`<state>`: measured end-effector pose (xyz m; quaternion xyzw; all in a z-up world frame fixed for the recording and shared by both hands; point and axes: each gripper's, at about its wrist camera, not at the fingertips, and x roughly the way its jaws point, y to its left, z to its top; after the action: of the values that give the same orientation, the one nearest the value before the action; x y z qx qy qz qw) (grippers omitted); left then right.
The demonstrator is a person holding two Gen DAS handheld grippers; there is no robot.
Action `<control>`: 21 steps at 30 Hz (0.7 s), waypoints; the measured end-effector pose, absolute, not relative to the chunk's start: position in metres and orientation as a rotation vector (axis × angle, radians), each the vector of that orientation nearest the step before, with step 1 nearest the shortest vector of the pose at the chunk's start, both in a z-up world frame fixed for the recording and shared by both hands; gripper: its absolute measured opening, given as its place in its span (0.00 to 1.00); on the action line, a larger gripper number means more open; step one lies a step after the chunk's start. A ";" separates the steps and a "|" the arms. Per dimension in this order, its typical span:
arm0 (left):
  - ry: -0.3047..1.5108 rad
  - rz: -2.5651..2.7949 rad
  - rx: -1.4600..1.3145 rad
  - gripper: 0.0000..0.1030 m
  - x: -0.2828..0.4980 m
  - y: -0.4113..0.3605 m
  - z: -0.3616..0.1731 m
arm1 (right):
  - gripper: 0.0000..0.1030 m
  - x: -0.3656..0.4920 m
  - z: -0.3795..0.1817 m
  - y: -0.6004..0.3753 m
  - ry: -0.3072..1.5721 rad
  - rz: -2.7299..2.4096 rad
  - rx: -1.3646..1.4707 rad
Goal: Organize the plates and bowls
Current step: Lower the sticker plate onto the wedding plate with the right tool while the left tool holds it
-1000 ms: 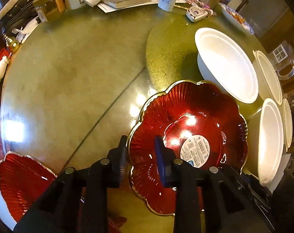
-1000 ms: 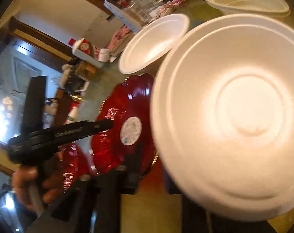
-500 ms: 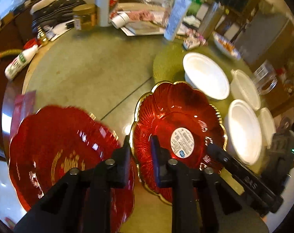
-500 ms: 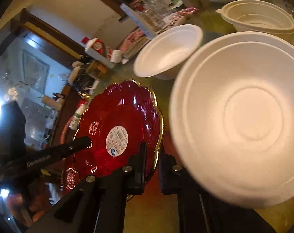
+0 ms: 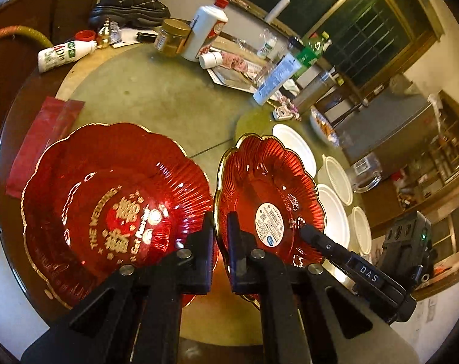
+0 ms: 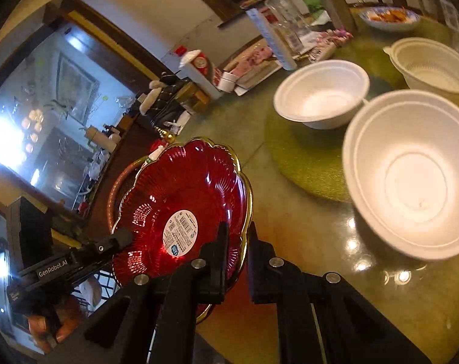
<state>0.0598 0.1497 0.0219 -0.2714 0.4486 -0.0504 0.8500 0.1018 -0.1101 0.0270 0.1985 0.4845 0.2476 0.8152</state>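
The round, glossy green tabletop (image 5: 153, 97) is carrying everything. A wide scalloped red plate (image 5: 108, 206) with gold lettering is showing only in the left wrist view, just left of the stickered plate (image 6: 181, 200). That one, ribbed glossy red with a gold rim, is hanging tilted over the tabletop. Right of it, smooth white foam bowls (image 6: 411, 176) are sitting, clearest in the right wrist view. The left gripper (image 5: 221, 230) and right gripper (image 6: 237, 242) are each pinching the stickered plate's rim, jaws narrow.

Beside the matt black plastic fingers (image 5: 206, 242), glossy ribbed red plates (image 5: 269, 188) gleam gold-rimmed; matt white foam bowls (image 6: 411, 176) top the shiny counter (image 6: 335, 267).
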 end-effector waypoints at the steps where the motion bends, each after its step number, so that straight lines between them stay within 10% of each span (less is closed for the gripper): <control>1: 0.938 -0.106 -0.585 0.05 0.055 0.154 0.022 | 0.10 0.100 0.030 -0.106 1.033 0.531 0.413; 21: 0.803 -0.022 -0.790 0.05 -0.015 0.232 0.018 | 0.06 0.082 0.052 -0.028 1.055 0.685 0.355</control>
<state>-0.0145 0.2321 0.0178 -0.3743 0.3808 -0.0103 0.8454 0.0824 -0.0284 0.0517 0.1651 0.4907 0.3185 0.7941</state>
